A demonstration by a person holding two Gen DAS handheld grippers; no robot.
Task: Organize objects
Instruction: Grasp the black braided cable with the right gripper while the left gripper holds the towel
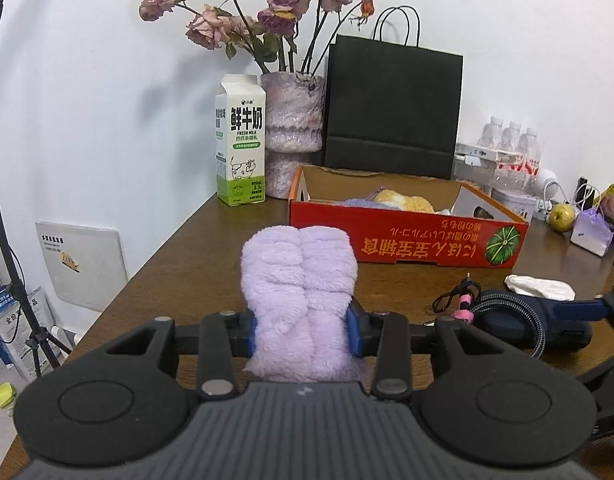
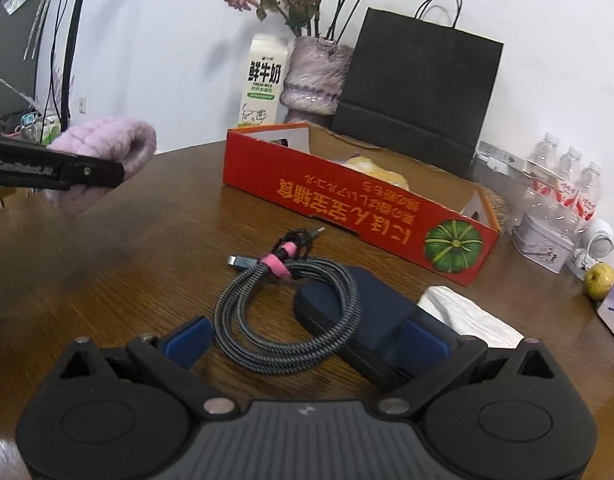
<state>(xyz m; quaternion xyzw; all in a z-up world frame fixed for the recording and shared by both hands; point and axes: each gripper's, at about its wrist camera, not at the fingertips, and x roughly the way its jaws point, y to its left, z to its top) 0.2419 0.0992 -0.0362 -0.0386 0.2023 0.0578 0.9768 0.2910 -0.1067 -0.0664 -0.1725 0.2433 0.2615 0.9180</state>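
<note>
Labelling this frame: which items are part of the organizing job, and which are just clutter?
In play: purple fluffy cloth in left gripper; red box; coiled cable; navy case; right gripper.
Bystanders: milk carton, vase, black bag, water bottles, pear.

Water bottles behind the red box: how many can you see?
3, in a shrink-wrapped row by the wall: left, middle, right. More may be hidden behind them.

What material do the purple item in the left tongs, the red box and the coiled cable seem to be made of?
Purple item: soft fleece or plush fabric, matte, with a fuzzy pile. Red box: cardboard, printed red outside, with a plain brown inside. Coiled cable: woven braid sleeve, grey and black weave pattern; the pink strap on it is probably fabric.
</note>
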